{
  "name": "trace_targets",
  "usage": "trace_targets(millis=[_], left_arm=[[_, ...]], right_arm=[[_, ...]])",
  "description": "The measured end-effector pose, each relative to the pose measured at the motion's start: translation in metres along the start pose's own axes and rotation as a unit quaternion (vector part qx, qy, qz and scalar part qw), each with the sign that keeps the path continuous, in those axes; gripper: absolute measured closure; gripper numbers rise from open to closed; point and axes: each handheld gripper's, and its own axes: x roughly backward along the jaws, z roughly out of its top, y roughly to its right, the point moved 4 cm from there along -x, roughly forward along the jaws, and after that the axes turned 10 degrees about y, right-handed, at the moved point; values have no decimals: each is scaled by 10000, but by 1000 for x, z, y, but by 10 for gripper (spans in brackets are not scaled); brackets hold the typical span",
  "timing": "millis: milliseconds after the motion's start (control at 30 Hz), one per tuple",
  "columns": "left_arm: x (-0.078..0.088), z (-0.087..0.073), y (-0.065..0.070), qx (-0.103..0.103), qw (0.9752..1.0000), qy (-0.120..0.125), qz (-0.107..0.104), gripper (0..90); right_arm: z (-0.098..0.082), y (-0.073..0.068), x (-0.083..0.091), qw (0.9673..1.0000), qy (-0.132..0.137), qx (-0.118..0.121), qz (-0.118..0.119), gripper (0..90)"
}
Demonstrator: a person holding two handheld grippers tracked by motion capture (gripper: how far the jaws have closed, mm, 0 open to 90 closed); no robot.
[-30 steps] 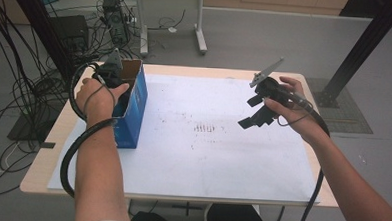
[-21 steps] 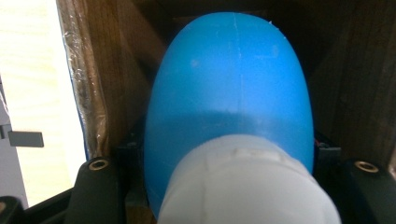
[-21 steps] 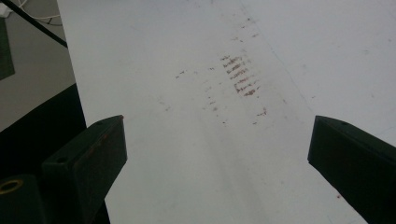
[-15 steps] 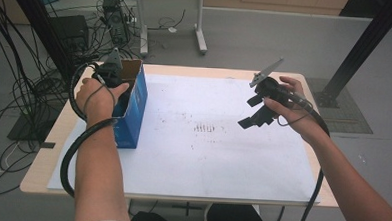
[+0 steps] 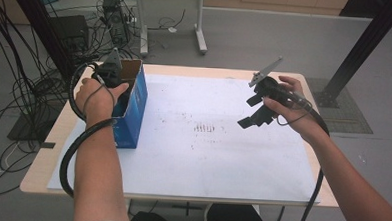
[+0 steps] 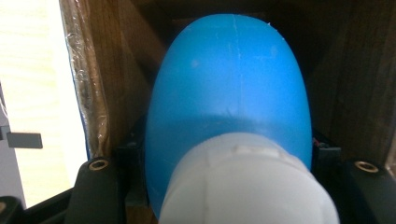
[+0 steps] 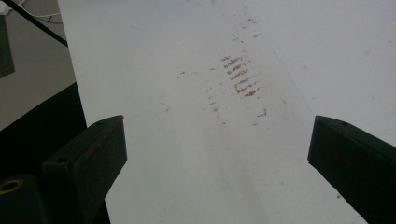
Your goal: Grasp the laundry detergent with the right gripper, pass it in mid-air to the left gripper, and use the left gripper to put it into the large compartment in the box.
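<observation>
- I am holding the left gripper [image 5: 116,84] down inside the open-topped blue cardboard box [image 5: 134,113], which is standing upright at the left edge of the white sheet [image 5: 222,156] covering the light wooden table [image 5: 42,156].
- In the left gripper view, its 2 black jaws are clamping a smooth blue egg-shaped plastic object with a white lower part [image 6: 229,107]; the brown inner walls of the box are closing in on both sides of it.
- I judge that I am at the grasp step of lifting this object out of the box; it is sitting low inside and not yet raised past the rim.
- I am keeping the right gripper [image 5: 256,113] hovering above the middle-right of the sheet, well apart from the box, with its jaws standing wide apart and nothing between them but the sheet's faint brown marks [image 7: 240,77].
- Next, I am reckoning on a straight upward pull, keeping the object centred so it clears the cardboard walls, since the smooth rounded shell could slip in the clamp.
</observation>
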Motion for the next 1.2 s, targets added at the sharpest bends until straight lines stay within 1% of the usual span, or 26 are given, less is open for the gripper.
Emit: trace_targets(millis=[333,733,1200], left_arm=[[1,0,0,6,10000,19,-5,363],[2,0,0,27,10000,54,4,358],[2,0,0,47,10000,73,-2,355]], right_arm=[[1,-1,-1,10000,-21,24,28,44],[2,-1,1,10000,5,-2,-4,44],[3,-1,1,10000,-2,28,4,44]])
